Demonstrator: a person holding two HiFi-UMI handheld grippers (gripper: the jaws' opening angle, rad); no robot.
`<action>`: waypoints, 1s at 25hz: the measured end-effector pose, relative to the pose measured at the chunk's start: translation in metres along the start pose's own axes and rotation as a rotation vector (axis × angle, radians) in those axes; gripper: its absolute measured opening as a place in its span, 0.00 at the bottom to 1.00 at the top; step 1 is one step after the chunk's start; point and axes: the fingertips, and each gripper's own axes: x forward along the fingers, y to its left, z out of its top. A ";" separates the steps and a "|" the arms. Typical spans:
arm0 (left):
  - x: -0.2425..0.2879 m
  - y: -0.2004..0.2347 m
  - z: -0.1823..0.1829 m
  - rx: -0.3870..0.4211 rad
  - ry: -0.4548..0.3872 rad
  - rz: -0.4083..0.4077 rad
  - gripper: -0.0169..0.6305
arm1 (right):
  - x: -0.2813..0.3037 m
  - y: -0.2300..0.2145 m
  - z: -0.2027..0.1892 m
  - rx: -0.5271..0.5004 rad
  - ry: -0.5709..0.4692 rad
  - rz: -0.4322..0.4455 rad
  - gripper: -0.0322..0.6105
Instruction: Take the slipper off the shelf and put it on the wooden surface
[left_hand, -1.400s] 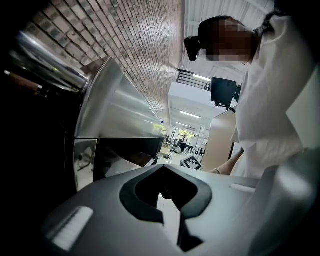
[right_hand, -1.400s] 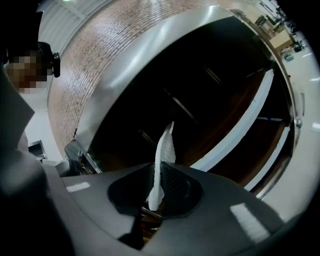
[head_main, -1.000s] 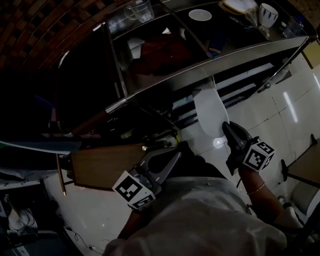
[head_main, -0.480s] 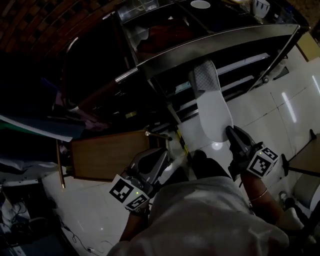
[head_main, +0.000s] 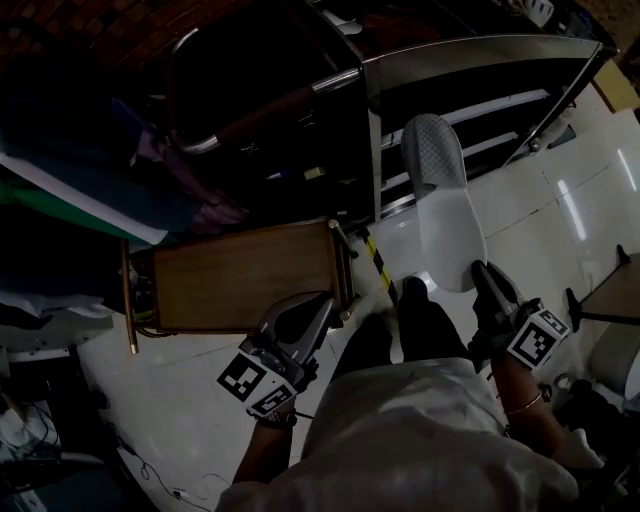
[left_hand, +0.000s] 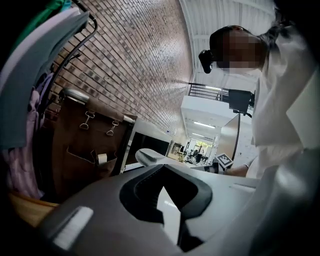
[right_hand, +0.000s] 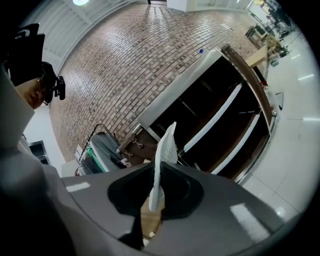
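Slipper (head_main: 440, 200): hanging clear of the metal shelf (head_main: 470, 55), out in the air over the white tiled floor (head_main: 570, 210), pointing its covered toe end up towards the shelf's front edge and its heel end down towards the person. Being pinched at that heel end by the right gripper (head_main: 482, 275), with the jaws clamping onto the sole from both sides. Showing edge-on in the right gripper view as a thin white strip (right_hand: 162, 150), standing up out of the dark hollow between the jaws of the right gripper (right_hand: 156, 175) and rising in front of the open dark shelf unit and the brick wall (right_hand: 150, 50).

Not yet lying on the wooden surface (head_main: 245, 275); hanging to the right of it and apart from it, with a dark upright post and a strip of floor in between.

Left gripper (head_main: 318, 305): hovering just below the wooden surface's near right corner, jaw tips pressed together and carrying nothing. Showing the same in the left gripper view (left_hand: 161, 186), with the tips meeting in a point and only a thin sliver of bright floor showing lower down between the two jaws.

Marker cubes (head_main: 538, 335) facing up on both grippers, close in front of the person's white shirt (head_main: 420, 440).
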 end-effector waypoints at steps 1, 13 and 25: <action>-0.008 0.000 0.000 0.006 0.006 -0.010 0.02 | -0.006 0.005 -0.008 0.002 -0.003 -0.007 0.10; -0.047 -0.066 -0.022 0.024 0.015 -0.062 0.02 | -0.063 0.049 -0.055 -0.038 0.021 0.074 0.10; -0.063 -0.167 -0.034 0.026 -0.048 -0.045 0.02 | -0.130 0.068 -0.118 -0.004 0.110 0.181 0.10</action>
